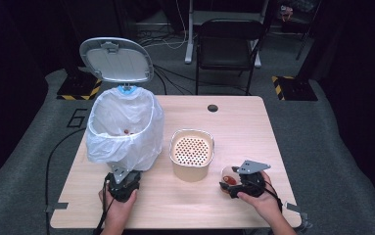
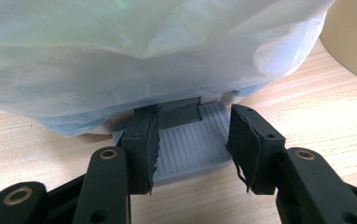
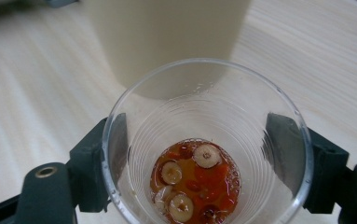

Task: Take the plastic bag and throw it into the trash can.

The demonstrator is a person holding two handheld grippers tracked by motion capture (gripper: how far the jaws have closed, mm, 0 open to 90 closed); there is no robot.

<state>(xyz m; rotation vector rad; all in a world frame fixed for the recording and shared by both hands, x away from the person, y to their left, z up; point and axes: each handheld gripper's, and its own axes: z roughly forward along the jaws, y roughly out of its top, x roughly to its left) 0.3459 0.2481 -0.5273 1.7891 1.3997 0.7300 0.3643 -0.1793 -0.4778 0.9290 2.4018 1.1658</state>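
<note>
- Clear plastic, ribbed and thin-walled: the cup (image 3: pixel 207 154) sits between the jaws of the right gripper (image 3: pixel 204 158), whose pads press on its two sides, so it is grasped and not merely framed.
- Red and brown dregs (image 3: pixel 195 182), with pale sliced rounds and a little liquid, lie at the bottom of the cup; it is held upright, which keeps them from spilling on the way.
- From above, the right gripper (image 1: pixel 231 185) and cup (image 1: pixel 229 175) rest low at the near right of the wooden table (image 1: pixel 253 127), just beside the beige strainer pot (image 1: pixel 191 154) with its perforated insert.
- That nearness reads as intent: I judge the dregs are meant for the strainer, or past it for the bin.
- On the far side of the pot, the left gripper (image 2: pixel 192 149) is closed on the grey ribbed pedal (image 2: pixel 190 144) at the bin's foot, its pads on either side of the pedal.
- Pressing there would explain why the bin's grey lid (image 1: pixel 117 59) stands raised.
- White liner bag (image 1: pixel 124 129) drapes over the bin's rim (image 1: pixel 121 138), ready to catch what is tipped in; a few small reddish bits already lie inside.
- Next move, as I judge it, needs a steady lift and a slow tilt, since the thin cup could buckle under the squeeze.
</note>
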